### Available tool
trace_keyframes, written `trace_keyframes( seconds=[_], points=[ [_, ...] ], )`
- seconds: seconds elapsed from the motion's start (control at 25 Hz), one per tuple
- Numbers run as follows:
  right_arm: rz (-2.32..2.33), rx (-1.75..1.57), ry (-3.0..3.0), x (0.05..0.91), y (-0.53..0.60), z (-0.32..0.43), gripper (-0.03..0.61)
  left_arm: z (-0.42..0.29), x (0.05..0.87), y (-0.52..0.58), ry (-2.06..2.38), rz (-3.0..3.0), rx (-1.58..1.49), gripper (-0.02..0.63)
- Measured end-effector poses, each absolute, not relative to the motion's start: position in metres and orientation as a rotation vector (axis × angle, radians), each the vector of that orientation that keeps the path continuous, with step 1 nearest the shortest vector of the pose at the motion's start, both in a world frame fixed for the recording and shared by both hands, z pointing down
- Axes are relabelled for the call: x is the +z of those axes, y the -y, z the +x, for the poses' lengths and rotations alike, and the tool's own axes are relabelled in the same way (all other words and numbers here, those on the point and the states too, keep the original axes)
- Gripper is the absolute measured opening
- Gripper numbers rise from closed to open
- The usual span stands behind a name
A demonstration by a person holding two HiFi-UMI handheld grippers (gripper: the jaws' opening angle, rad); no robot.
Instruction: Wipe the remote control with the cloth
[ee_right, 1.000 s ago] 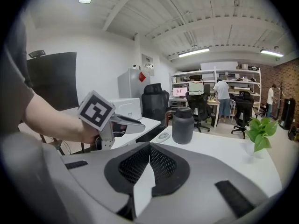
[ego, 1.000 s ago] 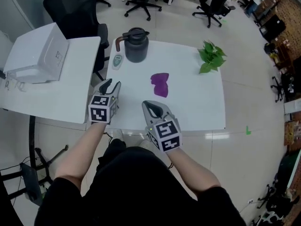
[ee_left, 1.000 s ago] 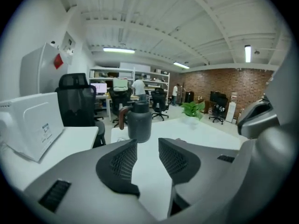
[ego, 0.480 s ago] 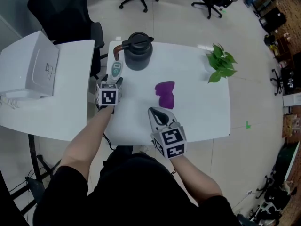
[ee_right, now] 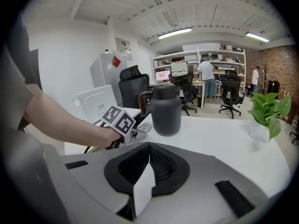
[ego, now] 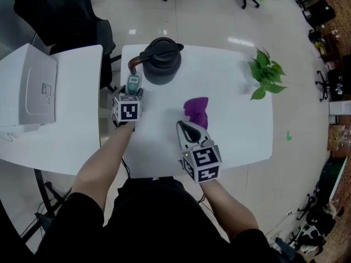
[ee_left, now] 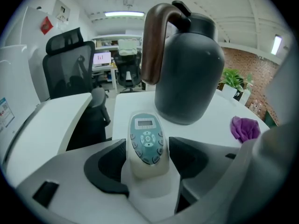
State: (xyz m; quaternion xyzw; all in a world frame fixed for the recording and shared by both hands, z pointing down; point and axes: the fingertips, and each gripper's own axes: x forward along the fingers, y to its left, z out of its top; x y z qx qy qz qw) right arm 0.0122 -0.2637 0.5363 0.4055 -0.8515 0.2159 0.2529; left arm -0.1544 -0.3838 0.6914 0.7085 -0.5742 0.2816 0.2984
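Note:
The remote control (ego: 132, 83) is white with a teal button face (ee_left: 146, 141) and lies flat at the table's left edge, just in front of the kettle. My left gripper (ego: 133, 92) has just been opening its jaws. They now stand wide on either side of the remote's near end (ee_left: 147, 157), and I see no pad pressing on it. The purple cloth (ego: 197, 109) lies crumpled mid-table, also at the right of the left gripper view (ee_left: 245, 128). My right gripper (ego: 184, 126) is shut and empty (ee_right: 148, 155), its tip just short of the cloth's near edge.
A dark kettle (ego: 162, 61) with a brown handle stands right behind the remote (ee_left: 189, 73). A potted plant (ego: 265, 73) sits at the far right corner of the white table (ego: 236, 125). A white box (ego: 33, 89) rests on the side table to the left.
My left gripper has moved forward and down to the remote, and its jaws now straddle it. My right gripper has moved forward toward the cloth, still shut.

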Motion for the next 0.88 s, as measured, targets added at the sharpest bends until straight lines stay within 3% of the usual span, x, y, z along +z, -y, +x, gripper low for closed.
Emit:
trace_keyframes(
  seconds=[0.4,0.56,0.8,0.88],
  points=[
    [1.210,0.574,2.232,0.549,0.285,0.040,0.019,-0.149,0.691,0.382,1.487,1.937,0.791,0.249],
    [1.285,0.539,2.148,0.559,0.290,0.069,0.049,-0.155,0.678,0.373,1.488,1.961,0.799,0.249],
    [1.299,0.544,2.000,0.601,0.303,0.107,0.239,-0.145,0.641,0.352,1.464,2.037,0.757,0.247],
    [1.277,0.546,1.957,0.620,0.310,0.113,0.241,-0.138,0.634,0.340,1.448,2.061,0.758,0.247]
  ],
)
